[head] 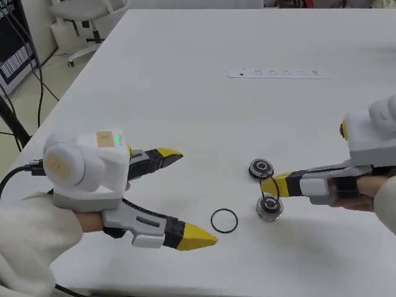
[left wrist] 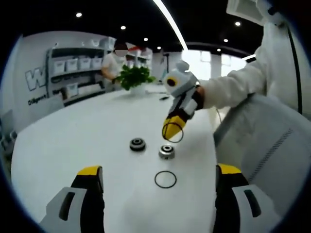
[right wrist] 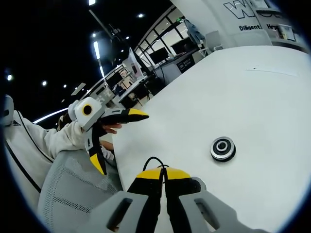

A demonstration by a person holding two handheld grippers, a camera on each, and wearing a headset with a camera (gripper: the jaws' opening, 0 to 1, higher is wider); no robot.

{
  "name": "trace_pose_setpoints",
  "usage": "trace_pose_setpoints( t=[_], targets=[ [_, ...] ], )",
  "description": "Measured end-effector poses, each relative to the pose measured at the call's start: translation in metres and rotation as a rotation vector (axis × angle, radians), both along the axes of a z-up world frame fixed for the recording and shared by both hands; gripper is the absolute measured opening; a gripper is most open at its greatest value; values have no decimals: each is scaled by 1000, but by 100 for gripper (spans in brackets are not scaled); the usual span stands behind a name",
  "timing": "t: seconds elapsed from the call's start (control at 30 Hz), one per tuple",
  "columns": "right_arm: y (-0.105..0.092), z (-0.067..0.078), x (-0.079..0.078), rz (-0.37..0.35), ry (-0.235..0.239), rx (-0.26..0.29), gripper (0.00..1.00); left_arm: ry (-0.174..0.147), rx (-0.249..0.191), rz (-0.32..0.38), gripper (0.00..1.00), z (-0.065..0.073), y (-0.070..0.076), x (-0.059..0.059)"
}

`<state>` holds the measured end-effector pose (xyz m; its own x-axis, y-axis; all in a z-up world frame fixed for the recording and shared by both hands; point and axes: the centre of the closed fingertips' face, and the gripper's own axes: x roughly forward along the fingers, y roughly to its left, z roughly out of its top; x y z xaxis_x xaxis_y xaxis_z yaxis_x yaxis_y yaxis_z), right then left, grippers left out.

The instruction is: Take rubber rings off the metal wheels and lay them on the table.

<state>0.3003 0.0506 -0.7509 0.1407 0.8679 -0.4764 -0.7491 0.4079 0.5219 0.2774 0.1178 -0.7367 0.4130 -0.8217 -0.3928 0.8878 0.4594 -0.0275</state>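
Between the shut jaws of the right hand-held gripper (head: 272,184) hangs a rubber ring (right wrist: 154,158), just above a metal wheel (head: 270,209). The left hand-held gripper (head: 197,198) gapes empty near a second ring (head: 212,221) lying on the tabletop (head: 185,93). Next, likely: lay it down beside the wheel.

The left gripper (head: 197,198), at 8 o'clock in the head view, has a rounded white housing with a small green light (head: 106,139). Its fingers (head: 148,226) are grey and black with yellow tips, and a black cable (head: 12,176) leaves it at 9 o'clock. The right gripper (head: 267,184), at 3 o'clock, is built alike, with a white body, grey fingers and yellow tips. Both sleeves (head: 25,247) are white.
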Motion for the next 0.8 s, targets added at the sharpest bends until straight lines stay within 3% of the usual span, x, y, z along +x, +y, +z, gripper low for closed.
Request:
trace_pose_setpoints(
  t=[0.2,0.43,0.6,0.8],
  targets=[
    [13,-7,-8,49,-42,-49,0,8,-7,1,98,-2,0,-2],
    [15,-26,-13,93,-97,-145,0,26,-7,-8,98,-7,-3,-7],
    [15,-32,-12,97,-109,-166,0,33,0,-20,96,-8,-5,-9],
    [14,-39,-11,124,-157,-208,0,36,-1,-27,96,-8,-7,-11]
  ],
)
